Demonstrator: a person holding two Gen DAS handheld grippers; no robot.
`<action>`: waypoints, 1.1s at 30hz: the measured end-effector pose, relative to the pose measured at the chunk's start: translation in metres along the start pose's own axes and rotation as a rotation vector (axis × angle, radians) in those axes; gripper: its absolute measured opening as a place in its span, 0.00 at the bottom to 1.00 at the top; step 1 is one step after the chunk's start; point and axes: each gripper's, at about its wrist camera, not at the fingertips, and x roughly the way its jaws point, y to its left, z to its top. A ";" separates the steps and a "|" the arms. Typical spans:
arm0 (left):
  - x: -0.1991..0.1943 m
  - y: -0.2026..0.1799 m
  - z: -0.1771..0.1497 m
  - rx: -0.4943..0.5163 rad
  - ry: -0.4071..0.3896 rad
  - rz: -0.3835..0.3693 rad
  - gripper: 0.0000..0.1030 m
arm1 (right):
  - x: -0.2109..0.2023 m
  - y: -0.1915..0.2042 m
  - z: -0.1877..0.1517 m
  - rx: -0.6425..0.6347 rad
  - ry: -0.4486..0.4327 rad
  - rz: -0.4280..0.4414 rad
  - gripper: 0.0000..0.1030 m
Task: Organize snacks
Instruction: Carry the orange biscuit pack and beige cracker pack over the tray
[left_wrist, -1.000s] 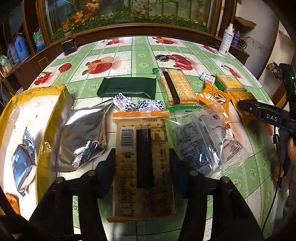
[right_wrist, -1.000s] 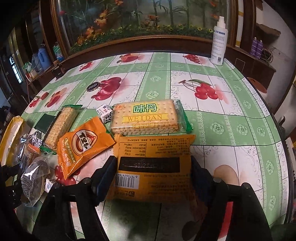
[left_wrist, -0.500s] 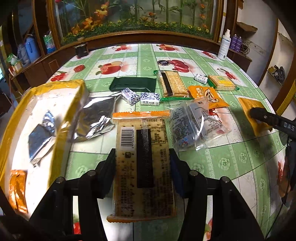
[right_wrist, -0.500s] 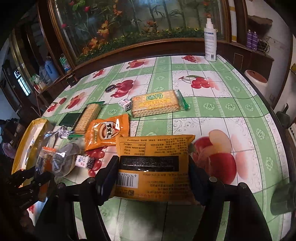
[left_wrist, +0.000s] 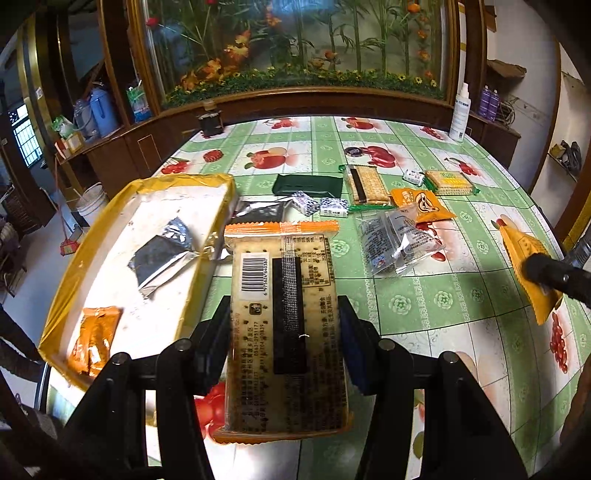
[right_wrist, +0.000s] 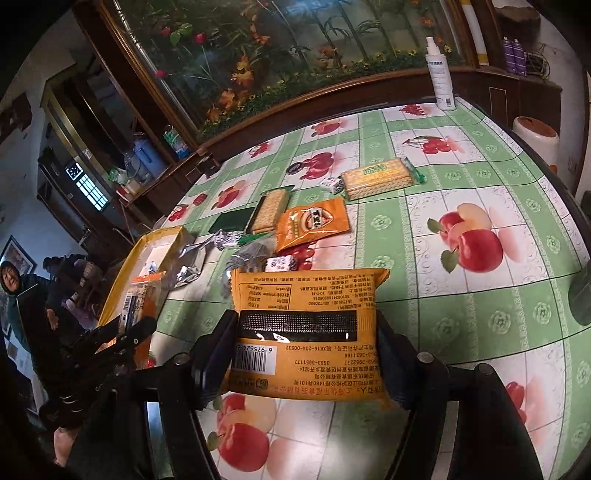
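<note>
My left gripper (left_wrist: 282, 343) is shut on a long cracker pack with orange ends (left_wrist: 284, 325), held above the table beside the yellow-rimmed tray (left_wrist: 218, 236). The tray holds a silver packet (left_wrist: 162, 251) and an orange packet (left_wrist: 92, 339). My right gripper (right_wrist: 306, 347) is shut on an orange snack pack (right_wrist: 306, 332), held above the table's near right side; it also shows in the left wrist view (left_wrist: 532, 273). The left gripper and its pack show at the left of the right wrist view (right_wrist: 140, 306).
Loose snacks lie mid-table: a dark green packet (left_wrist: 308, 184), a cracker pack (left_wrist: 364, 184), an orange pouch (left_wrist: 421, 203), a clear bag (left_wrist: 399, 240), a yellow cracker pack (right_wrist: 376, 177), small wrapped sweets (left_wrist: 321, 205). A white spray bottle (right_wrist: 437, 77) stands at the back right. A person (right_wrist: 14, 291) stands far left.
Both grippers have risen and pulled back from the table with their packs held. The left one now sits closer to the tray, more of which shows.
</note>
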 end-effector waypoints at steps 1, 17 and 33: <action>-0.003 0.002 -0.001 -0.003 -0.005 0.007 0.50 | -0.001 0.005 -0.002 -0.002 0.002 0.011 0.69; -0.026 0.055 -0.012 -0.096 -0.047 0.081 0.50 | 0.005 0.072 -0.014 -0.075 0.029 0.137 0.69; -0.021 0.105 -0.016 -0.194 -0.037 0.094 0.50 | 0.033 0.125 -0.006 -0.147 0.060 0.202 0.69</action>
